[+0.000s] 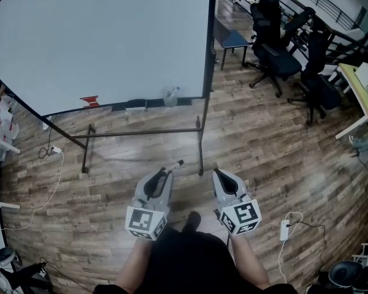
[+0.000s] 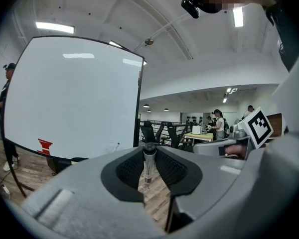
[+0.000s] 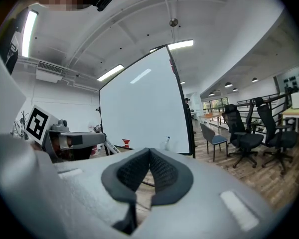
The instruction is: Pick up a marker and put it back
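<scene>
Left: I am holding my left gripper (image 1: 165, 176) above the floor (image 1: 264, 146), its jaws clamping the marker (image 2: 149, 164), which is lying along them with one end sticking out ahead. Centre: the whiteboard (image 1: 98, 41) is standing in front of both tools. Right: I am holding my right gripper (image 3: 149, 152) just beside the left, apart from it, its jaws pressing together on nothing

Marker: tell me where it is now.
The marker is gripped in the left claw, low in the head view, pointing toward the whiteboard, with the right claw alongside.
</scene>
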Demonstrator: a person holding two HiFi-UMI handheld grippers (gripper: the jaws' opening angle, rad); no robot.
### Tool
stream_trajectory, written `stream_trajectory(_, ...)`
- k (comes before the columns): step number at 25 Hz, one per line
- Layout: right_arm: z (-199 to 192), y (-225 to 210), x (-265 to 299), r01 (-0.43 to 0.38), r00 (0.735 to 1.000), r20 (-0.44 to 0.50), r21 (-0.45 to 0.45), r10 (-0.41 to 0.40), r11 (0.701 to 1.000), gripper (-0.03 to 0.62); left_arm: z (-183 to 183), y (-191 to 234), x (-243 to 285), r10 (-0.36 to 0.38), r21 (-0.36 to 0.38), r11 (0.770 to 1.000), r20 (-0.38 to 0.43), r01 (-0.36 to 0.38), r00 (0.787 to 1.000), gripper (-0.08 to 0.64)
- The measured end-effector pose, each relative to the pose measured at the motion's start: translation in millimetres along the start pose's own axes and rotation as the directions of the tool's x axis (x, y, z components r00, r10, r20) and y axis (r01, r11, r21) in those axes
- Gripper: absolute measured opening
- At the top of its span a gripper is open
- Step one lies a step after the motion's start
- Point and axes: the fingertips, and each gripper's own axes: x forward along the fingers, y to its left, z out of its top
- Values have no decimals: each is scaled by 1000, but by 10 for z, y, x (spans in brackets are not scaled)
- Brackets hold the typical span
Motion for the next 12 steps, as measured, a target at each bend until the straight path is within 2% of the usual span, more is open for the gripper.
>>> stream_trajectory(8, 7, -116, 41, 29, 1000, 6, 2, -29, 1000, 2, -1, 102, 23, 6, 25, 1000, -12, -6, 1000, 83)
stream_trajectory(12, 9, -199, 190, 33, 999, 1, 7, -33, 999, 2, -42, 185, 192, -6, 13, 1000, -27, 6, 1000, 83)
